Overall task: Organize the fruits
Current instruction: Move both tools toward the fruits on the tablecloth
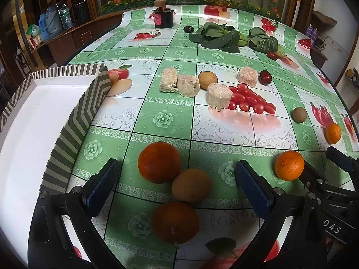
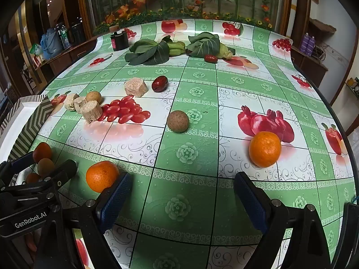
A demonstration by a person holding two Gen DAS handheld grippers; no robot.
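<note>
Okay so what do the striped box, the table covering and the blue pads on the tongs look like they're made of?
Striped box: likely cardboard, matte; printed chevrons, thin flat walls, plain white inside.
Table covering: probably glossy plastic or oilcloth; printed fruit, light glare.
Blue pads on the left tongs: seemingly rubber, finely textured and dull.

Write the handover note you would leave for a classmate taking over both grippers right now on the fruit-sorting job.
Left gripper: open, holding nothing, poised over a cluster of two dark oranges and a brown fruit.
Right gripper: open, holding nothing, over bare tablecloth.
Striped box at the left: nothing visible inside.
Bright oranges: one beside the right gripper's left finger, one further right.
Round brown fruit mid-table; red dates and another brown fruit beyond.
Done: no fruit seen in the box.
Left: every fruit.
</note>
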